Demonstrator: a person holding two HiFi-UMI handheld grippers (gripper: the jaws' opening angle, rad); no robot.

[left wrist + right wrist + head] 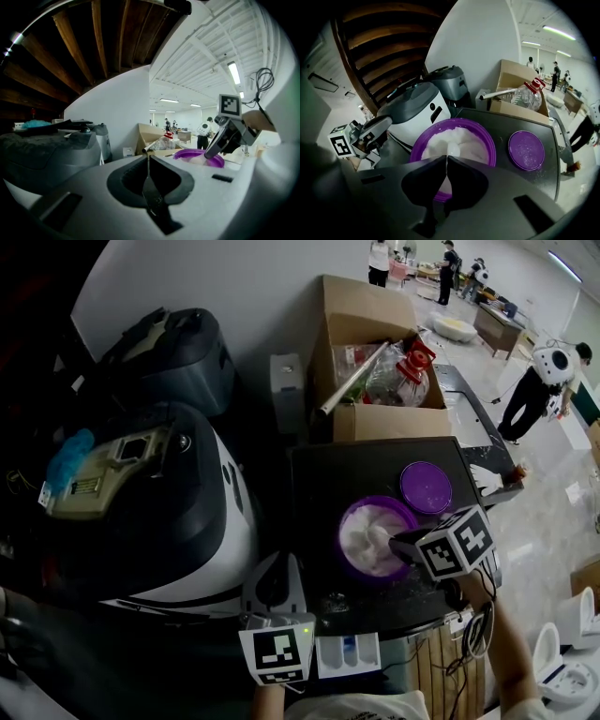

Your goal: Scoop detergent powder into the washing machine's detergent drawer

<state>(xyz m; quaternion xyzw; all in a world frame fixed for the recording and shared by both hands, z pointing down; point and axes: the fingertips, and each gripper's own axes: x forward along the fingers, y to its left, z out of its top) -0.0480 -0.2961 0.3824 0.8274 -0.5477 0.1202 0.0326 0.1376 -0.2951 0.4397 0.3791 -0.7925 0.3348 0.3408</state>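
A purple tub (349, 521) full of white detergent powder (368, 538) stands on a dark tabletop (319, 484); it also fills the middle of the right gripper view (483, 136). My right gripper (394, 544) reaches into the tub from the right, shut on the thin handle of a white scoop (452, 150) whose bowl lies in the powder. The tub's purple lid (427, 487) lies beside it. A white detergent drawer (349, 653) stands pulled out at the bottom. My left gripper (275, 585) hovers left of the drawer, shut with nothing in it.
A cardboard box (361, 315) with a plastic bottle (401, 376) and a tube sits behind the tub. A rounded black-and-white machine (178, 521) and a grey bin (178, 357) stand at the left. People walk about at the far right (534, 390).
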